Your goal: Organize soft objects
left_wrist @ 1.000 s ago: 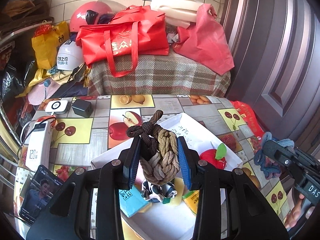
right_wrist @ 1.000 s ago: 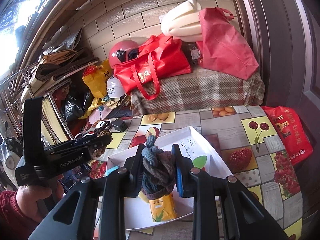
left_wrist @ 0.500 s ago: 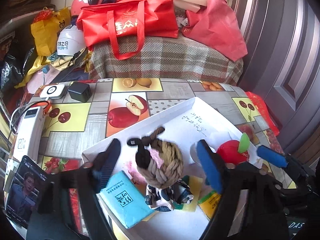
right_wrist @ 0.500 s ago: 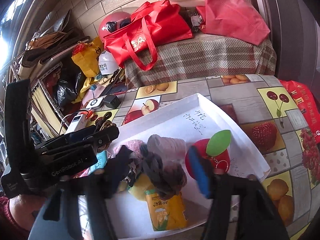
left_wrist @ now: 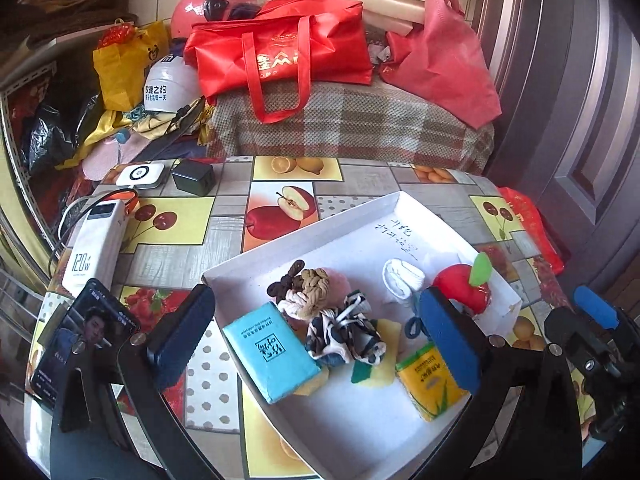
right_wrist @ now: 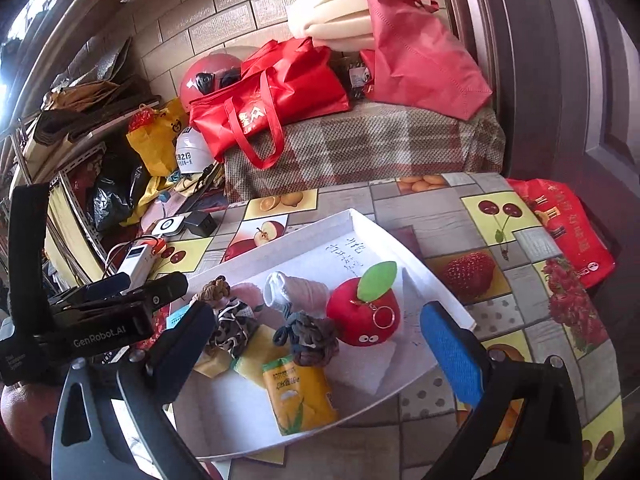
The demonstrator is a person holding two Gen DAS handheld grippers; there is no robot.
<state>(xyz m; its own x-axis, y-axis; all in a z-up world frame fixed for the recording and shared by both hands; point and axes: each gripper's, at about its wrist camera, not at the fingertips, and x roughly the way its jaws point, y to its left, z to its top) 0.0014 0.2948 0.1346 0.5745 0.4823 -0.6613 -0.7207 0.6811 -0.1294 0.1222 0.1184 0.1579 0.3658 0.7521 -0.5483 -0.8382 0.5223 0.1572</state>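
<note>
Both grippers hang over the shallow white tray (left_wrist: 304,236) that lies slantwise on the fruit-patterned tablecloth (left_wrist: 180,256), and both have just been opening: the left gripper (left_wrist: 316,336) now has its fingers spread wide with nothing pinched between them, and the right gripper (right_wrist: 320,344) stands the same way, its blue pads well apart and bare. The tan and brown braided rope knot (left_wrist: 308,292) rests in the tray near its left edge, touching a pink fluffy piece behind it and just beside the teal tissue pack (left_wrist: 272,352), which sits toward the tray's near left corner. In front of the knot lies a black-and-white patterned cloth bundle (left_wrist: 344,336). In the right wrist view a grey-brown knitted knot (right_wrist: 310,338) lies in the middle of the tray, touching the top of the yellow tissue pack (right_wrist: 300,394) (which points toward the tray's near edge) and just left of the red plush apple (right_wrist: 362,318) with its green leaf. A rolled white sock (right_wrist: 292,288) lies behind the knitted knot, toward the tray's far side. Off the tray, along the table's left edge, are a white power bank (left_wrist: 96,244) and a phone (left_wrist: 80,340) with its screen lit.
</note>
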